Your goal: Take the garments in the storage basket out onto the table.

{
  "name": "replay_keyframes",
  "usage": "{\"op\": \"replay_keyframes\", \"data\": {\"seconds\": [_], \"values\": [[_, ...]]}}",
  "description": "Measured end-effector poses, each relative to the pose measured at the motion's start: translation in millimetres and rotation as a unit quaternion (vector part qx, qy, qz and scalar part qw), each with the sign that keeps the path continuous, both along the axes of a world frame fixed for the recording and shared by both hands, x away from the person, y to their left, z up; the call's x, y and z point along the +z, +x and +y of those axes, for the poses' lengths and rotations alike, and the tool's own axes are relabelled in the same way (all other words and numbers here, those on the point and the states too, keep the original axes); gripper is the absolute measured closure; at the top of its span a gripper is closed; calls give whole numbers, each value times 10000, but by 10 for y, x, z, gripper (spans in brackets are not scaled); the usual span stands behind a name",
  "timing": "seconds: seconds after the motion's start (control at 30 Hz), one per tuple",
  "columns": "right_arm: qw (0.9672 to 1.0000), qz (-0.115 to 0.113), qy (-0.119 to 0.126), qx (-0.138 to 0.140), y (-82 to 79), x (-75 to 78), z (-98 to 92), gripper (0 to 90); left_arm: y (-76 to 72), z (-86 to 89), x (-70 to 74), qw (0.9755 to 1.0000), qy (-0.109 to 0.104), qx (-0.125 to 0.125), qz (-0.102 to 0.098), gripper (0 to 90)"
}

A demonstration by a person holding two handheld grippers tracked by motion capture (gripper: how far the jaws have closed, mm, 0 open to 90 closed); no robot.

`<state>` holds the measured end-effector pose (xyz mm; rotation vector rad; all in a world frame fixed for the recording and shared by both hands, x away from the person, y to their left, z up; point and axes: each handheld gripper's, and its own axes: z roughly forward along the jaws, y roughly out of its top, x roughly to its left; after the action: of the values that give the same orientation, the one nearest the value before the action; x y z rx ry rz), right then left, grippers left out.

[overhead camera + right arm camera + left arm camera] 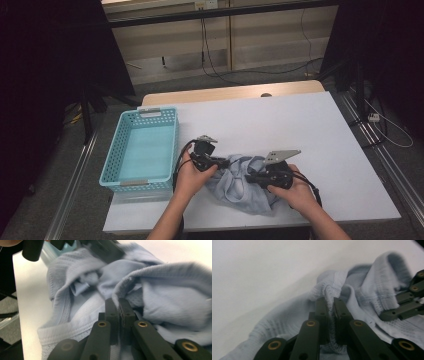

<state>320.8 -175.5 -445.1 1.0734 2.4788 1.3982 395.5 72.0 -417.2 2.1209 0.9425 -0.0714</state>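
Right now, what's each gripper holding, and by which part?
Both hold the light blue garment. The left gripper pinches a ribbed hem edge; the right gripper pinches another ribbed edge.

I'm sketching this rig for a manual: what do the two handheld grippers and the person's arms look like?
Both the left gripper and the right gripper are black, each with two flat black jaws on link bars joined by brass-coloured rivets. Each carries a grey three-cornered plate on top, and a black cable trails back from each. The forearms are bare; no sleeves show.
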Motion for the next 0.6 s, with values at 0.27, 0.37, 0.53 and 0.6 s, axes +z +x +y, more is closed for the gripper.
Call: {"op": "replay_keyframes", "data": {"seconds": [0.27, 0.37, 0.53, 0.6], "values": [[9989, -289, 285, -254, 25, 261, -207, 883, 42, 205, 379, 9994, -248, 185, -148, 847], [9973, -416, 442, -404, 44, 381, -314, 883, 66, 259, 523, 9988, -338, 269, -237, 847], [9937, -616, 674, -656, 77, 568, -482, 884, 97, 296, 692, 9979, -374, 371, -366, 853], [9928, -664, 685, -727, 96, 621, -533, 884, 110, 300, 735, 9976, -395, 403, -398, 854]]}}
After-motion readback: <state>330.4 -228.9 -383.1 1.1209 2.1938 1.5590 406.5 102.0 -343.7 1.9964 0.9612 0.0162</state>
